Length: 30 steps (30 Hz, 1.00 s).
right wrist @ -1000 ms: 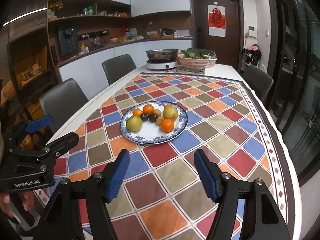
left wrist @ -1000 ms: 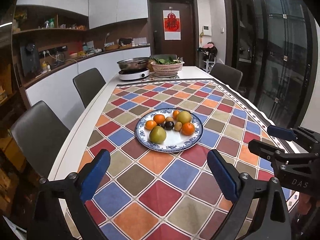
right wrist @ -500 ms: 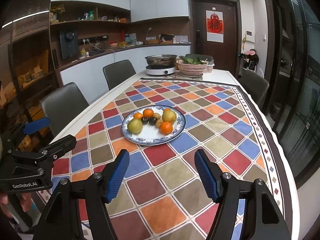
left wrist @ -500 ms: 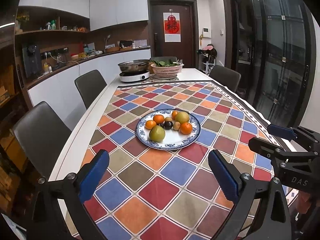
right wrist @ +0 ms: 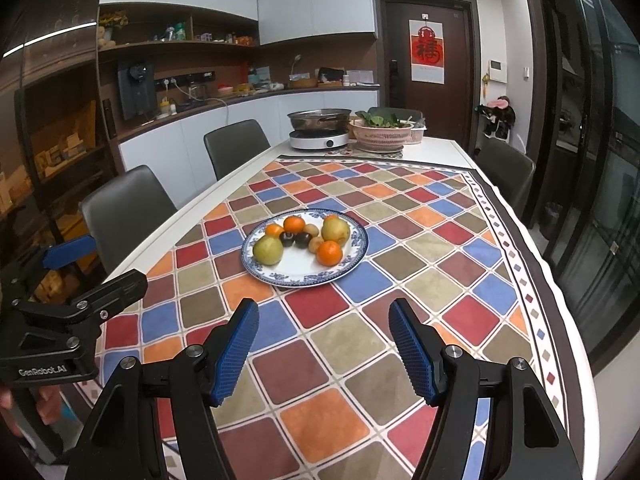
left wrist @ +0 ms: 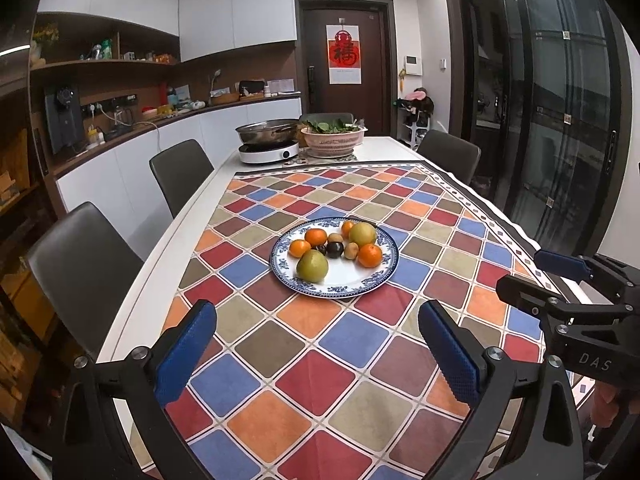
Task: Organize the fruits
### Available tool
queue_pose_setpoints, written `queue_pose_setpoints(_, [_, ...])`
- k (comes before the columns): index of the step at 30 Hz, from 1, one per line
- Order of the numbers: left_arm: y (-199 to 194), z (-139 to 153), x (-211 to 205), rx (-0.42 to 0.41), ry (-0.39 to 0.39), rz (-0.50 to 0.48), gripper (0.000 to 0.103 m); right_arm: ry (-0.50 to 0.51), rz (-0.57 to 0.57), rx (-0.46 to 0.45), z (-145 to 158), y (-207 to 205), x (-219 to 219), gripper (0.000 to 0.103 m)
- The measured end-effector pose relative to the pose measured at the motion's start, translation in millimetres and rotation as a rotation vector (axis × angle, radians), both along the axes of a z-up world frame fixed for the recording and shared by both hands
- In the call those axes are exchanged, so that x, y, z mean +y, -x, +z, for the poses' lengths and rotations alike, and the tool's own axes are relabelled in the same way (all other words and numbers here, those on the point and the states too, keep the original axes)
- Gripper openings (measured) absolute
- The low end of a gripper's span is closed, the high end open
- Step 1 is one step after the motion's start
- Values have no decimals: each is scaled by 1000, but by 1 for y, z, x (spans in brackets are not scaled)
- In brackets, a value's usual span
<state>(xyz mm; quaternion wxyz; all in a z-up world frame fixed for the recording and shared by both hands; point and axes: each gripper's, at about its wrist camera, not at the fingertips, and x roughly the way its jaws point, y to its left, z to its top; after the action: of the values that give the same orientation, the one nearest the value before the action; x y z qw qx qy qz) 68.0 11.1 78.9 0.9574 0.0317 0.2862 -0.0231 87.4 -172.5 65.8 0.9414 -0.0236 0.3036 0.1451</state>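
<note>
on the plate (left wrist: 382,276) at mid-bench (left wrist: 192,216) i count two pears, four oranges, two dark plums, two small brown fruits. my left hand-held gripper (left wrist: 316,346) and right hand-held gripper (right wrist: 324,346) hover before the plate, both spread, holding nothing.

A steel pan (left wrist: 269,129) on a white cooker (left wrist: 269,153) stands beside a pink basket (left wrist: 333,141) of greens.

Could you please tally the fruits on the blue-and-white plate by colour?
On the plate:
Orange fruits: 4
Yellow-green pears: 2
Dark purple fruits: 2
Small tan-brown fruits: 2
Total: 10
</note>
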Motion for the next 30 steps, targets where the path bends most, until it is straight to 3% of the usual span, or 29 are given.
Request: queue_pose_setpoints(30, [2,2,2,-8,-9,12,103,6,-2,0,-2,10,-4,68])
